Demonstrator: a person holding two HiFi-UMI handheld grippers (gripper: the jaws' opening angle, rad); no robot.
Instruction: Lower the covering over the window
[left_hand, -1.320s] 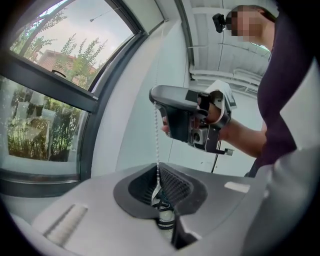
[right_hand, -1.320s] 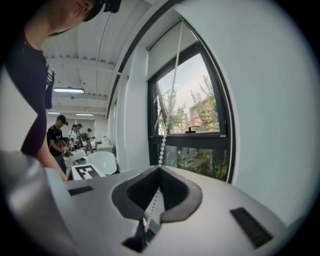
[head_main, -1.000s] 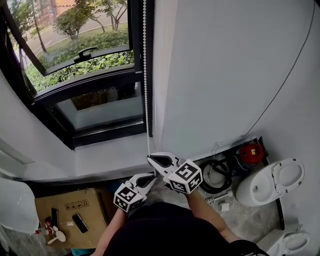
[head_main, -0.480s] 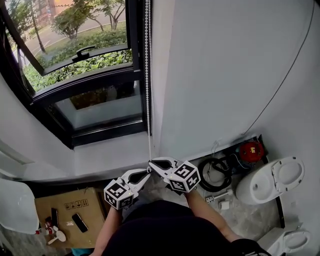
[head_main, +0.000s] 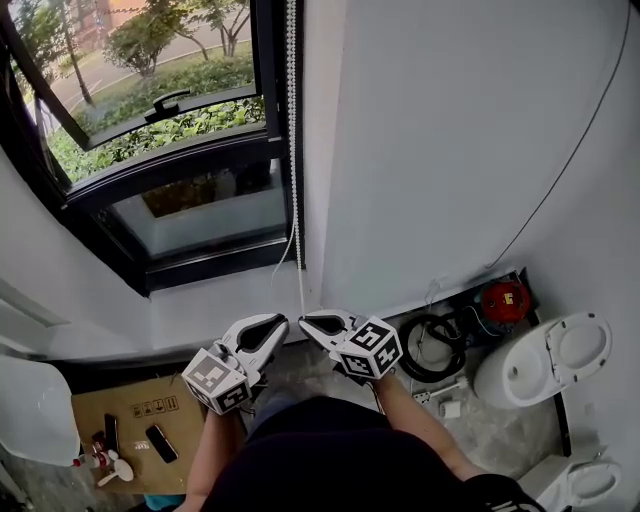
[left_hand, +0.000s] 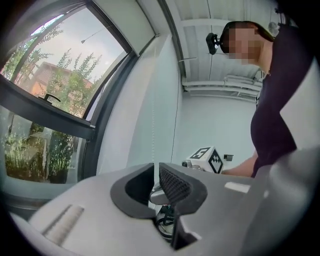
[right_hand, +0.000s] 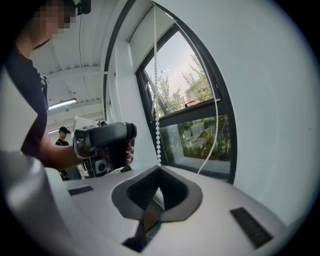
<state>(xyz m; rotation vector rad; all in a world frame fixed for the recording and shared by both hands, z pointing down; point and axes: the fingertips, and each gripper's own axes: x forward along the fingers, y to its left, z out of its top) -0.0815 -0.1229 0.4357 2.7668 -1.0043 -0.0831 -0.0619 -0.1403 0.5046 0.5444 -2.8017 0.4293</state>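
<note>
A white bead chain hangs down the window frame's right side. My right gripper is shut on it at sill height; in the right gripper view the chain runs straight down into the closed jaws. A second strand hangs slack to the right. My left gripper sits just left of the right one, level with it. Its pads stand almost together, and I see nothing between them. A pale blind covers only the top of the window.
The dark-framed window has an open sash, with a grey sill below it. On the floor are a cardboard box with small items, a black coiled cable, a red object and a white toilet.
My left gripper rose from below the right one and moved left, ending beside it. The right gripper sank slightly with the chain. A slack bend has appeared in the chain by the frame.
</note>
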